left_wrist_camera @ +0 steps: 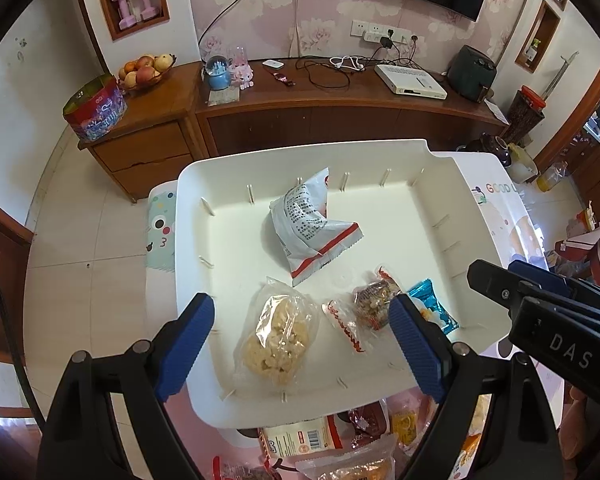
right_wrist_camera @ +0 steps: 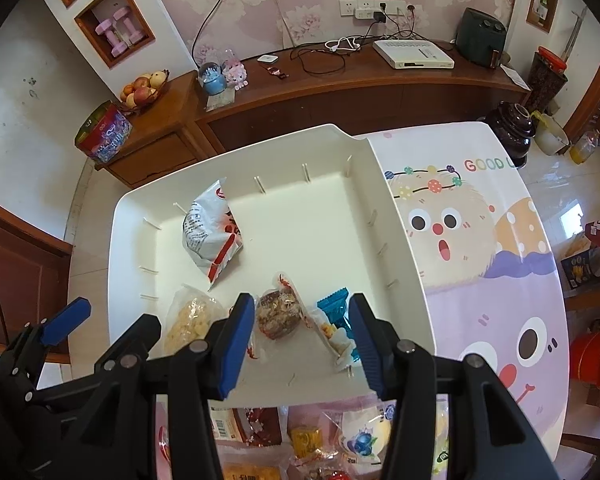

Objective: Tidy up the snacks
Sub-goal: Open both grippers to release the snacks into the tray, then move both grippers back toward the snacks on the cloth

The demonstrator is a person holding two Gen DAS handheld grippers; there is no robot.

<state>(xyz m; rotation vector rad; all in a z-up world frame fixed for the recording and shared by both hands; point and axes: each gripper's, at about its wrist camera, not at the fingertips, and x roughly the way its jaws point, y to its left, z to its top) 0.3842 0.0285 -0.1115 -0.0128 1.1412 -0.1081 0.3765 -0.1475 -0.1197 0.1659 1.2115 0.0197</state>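
A white tray (left_wrist_camera: 188, 240) with small ribs along its walls is set on a desk (right_wrist_camera: 500, 280) covered by a cartoon-printed cloth. Four snacks are seen inside the tray. A white and red crisp bag (left_wrist_camera: 310, 224) is lying near the middle, towards the far wall. Along the near wall, a clear bag of pale puffed pieces (left_wrist_camera: 278, 336) is placed at the left, a clear-wrapped brown nut cake (left_wrist_camera: 374, 300) beside it, and a blue-wrapped snack (left_wrist_camera: 434, 308) at the right end; the nut cake and the blue wrapper are just beside each other.

The left gripper (left_wrist_camera: 302, 344) is held wide apart above the near edge of the tray, with nothing between its blue pads (left_wrist_camera: 186, 348). The right gripper (right_wrist_camera: 302, 344) is likewise spread wide and empty, poised over the nut cake and the blue-wrapped snack.

On the desk in front of the tray, a heap of further packets (right_wrist_camera: 340, 440) is seen, among them a blueberry-printed sachet (right_wrist_camera: 362, 438) and a yellow-wrapped piece (right_wrist_camera: 308, 440).
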